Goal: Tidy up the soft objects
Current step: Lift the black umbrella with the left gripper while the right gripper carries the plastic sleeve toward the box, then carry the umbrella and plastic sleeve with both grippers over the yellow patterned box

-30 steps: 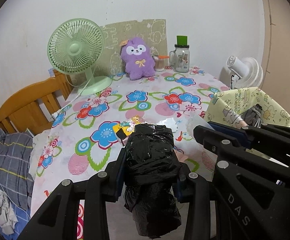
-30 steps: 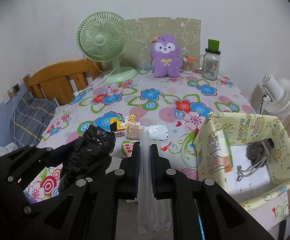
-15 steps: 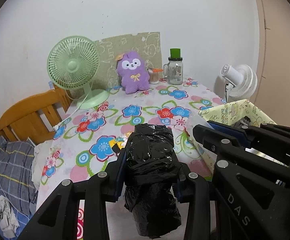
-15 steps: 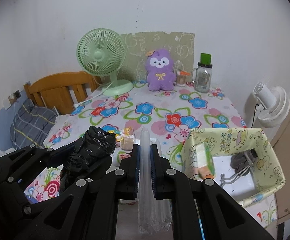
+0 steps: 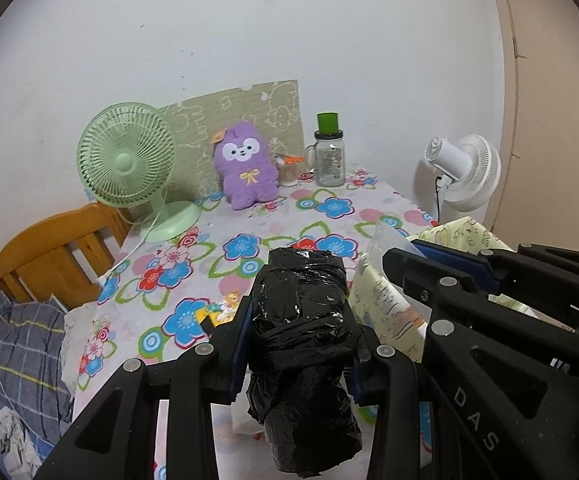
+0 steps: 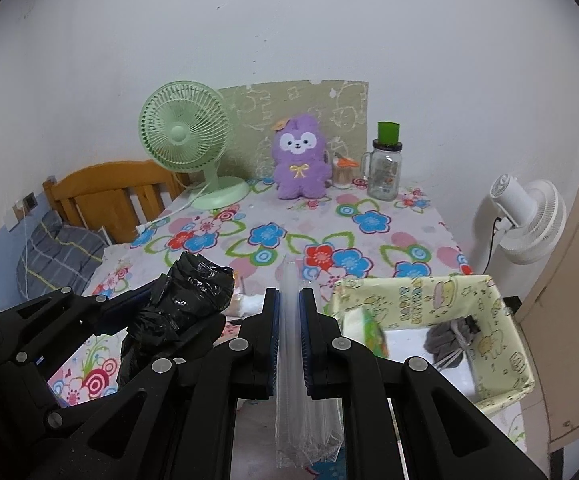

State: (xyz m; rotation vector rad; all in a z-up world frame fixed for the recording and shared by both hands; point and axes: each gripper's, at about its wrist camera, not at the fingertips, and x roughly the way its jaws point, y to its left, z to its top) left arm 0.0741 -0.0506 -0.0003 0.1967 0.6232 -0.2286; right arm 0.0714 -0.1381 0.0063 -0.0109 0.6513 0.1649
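My left gripper (image 5: 297,320) is shut on a roll of black plastic bags (image 5: 301,344), held above the near edge of the flowered table (image 5: 249,240). The roll also shows in the right wrist view (image 6: 181,308). My right gripper (image 6: 289,300) is shut on a flat pack of clear plastic bags (image 6: 293,380), held upright just left of a yellow patterned storage box (image 6: 429,292). The box holds a grey corded item (image 6: 449,336) and a small packet (image 6: 369,328). A purple plush toy (image 6: 299,160) sits at the table's far edge.
A green desk fan (image 6: 185,136), a glass jar with a green lid (image 6: 385,168) and a small cup stand at the back. Small packets (image 6: 241,300) lie on the near table. A white floor fan (image 6: 525,216) stands right, a wooden chair (image 6: 109,192) left.
Both grippers have pulled back and risen from the table with their loads still held. The table and the box look farther away and lower.
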